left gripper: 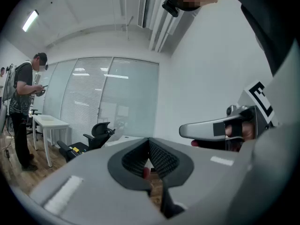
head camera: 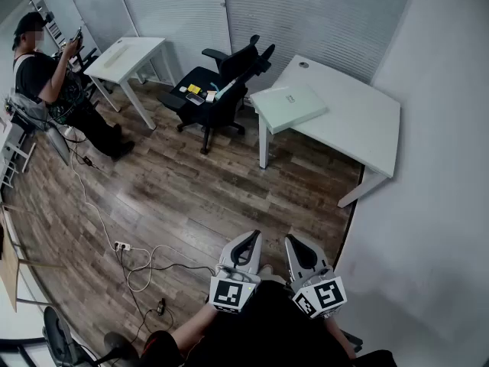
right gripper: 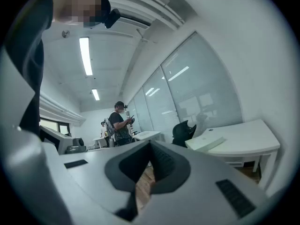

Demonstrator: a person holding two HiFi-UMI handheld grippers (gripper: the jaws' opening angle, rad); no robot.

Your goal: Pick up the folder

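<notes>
White desk [head camera: 359, 121] holds the folder [head camera: 290, 104]; only gripper views show ceiling lights [right gripper: 85, 55].

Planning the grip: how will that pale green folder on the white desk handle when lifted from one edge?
The folder looks flat and fairly thick, so probably stiff enough, though its cover may flop open if gripped alone. On the smooth white desk, a push would likely slide it.
</notes>
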